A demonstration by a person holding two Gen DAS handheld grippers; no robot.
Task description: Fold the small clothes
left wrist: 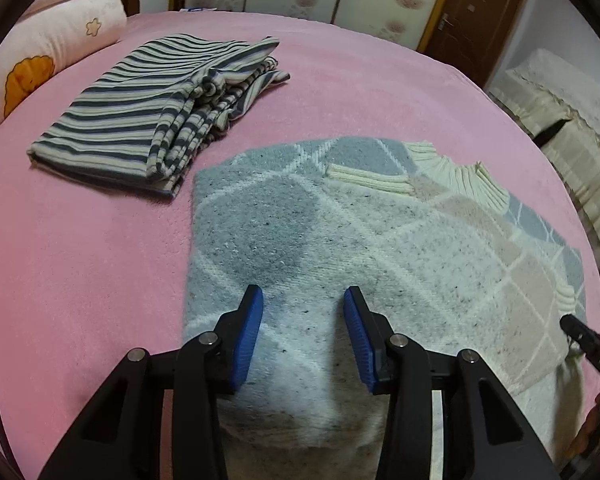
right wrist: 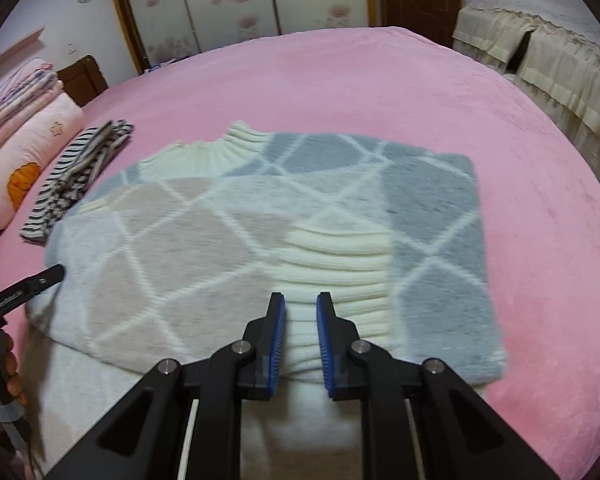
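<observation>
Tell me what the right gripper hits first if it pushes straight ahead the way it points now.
Most likely the sweater's cream ribbed cuff, lying folded across the sweater right ahead of the right gripper. Its jaws are open with nothing between them. How high they sit above the knit is hard to judge.

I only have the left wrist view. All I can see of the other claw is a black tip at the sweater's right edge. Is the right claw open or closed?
Observer: Open. The right claw has a narrow gap between its blue pads, with nothing in it.
Operator: What is it pointing at?
Observer: A ribbed cream band that lies across the sweater, directly ahead of the pads.
Operator: And the sweater's side beyond that?
Observer: The grey side lies flat on the pink bed, and its edge is straight.
</observation>
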